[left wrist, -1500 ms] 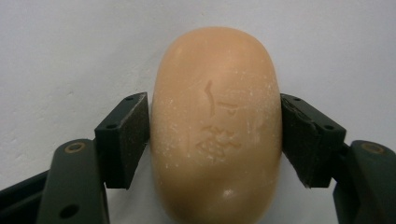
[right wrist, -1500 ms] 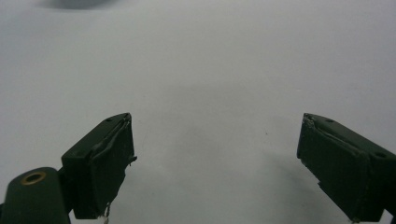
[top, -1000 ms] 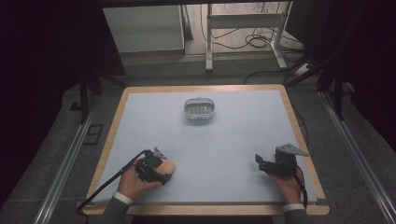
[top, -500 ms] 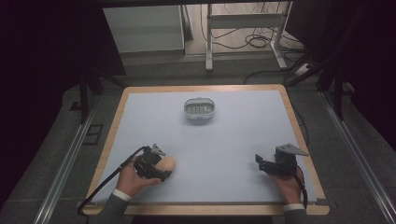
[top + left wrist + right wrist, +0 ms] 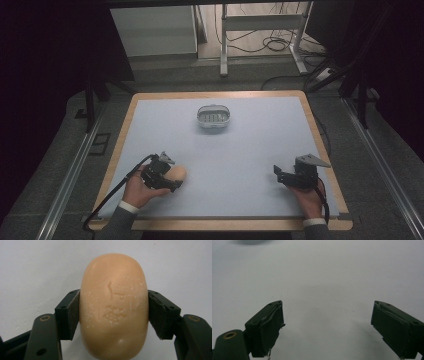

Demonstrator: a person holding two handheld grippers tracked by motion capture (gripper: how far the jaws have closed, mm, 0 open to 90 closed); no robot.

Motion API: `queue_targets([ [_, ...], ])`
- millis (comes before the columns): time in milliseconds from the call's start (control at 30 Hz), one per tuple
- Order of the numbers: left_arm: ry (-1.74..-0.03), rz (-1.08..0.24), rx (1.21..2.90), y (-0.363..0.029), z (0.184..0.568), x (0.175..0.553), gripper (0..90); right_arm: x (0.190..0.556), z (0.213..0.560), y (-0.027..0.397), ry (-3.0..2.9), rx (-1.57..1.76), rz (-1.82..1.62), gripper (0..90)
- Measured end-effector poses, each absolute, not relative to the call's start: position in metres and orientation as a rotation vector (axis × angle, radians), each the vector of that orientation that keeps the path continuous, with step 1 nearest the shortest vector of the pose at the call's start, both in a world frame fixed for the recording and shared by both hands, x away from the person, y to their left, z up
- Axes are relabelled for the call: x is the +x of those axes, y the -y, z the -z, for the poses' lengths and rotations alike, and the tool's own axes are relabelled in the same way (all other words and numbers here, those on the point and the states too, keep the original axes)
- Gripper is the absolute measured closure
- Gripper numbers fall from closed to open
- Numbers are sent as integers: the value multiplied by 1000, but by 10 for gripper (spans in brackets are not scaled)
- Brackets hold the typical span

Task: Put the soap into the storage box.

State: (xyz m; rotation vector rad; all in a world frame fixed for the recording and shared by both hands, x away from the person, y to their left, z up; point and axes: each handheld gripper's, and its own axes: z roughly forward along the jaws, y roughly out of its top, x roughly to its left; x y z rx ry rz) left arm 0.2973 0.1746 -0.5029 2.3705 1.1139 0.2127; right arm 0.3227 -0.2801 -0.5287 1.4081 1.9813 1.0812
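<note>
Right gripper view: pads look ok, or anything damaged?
Worn. On the open right gripper, the pads look frayed, with lining peeling at the edges and a loose shred hanging at the bottom. The table beneath looks clean.

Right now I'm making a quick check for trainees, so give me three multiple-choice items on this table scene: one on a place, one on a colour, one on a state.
1. Where does the soap dish stand on the table?
A. at the far middle
B. at the near right corner
C. beside the right tongs

2. What colour is the soap bar?
A. green
B. peach
C. white

3. How do the left tongs stand?
A. wide open, with nothing between them
B. shut on the soap bar
C. shut on the soap dish

Answers:
1. A, as the high view shows the dish far from both hands, near the table's far edge.
2. B, as the left gripper view shows a peach bar with stamped marks.
3. B, as both pads press on the bar's sides, while the right tongs stand open over bare table.
</note>
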Motion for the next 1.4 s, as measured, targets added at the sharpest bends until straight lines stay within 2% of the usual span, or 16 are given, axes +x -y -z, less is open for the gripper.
queue_targets([
  [1400, -1105, -287, 2342, -170, 479, 324, 325, 322, 529, 279, -1982, 1399, -1075, 109],
])
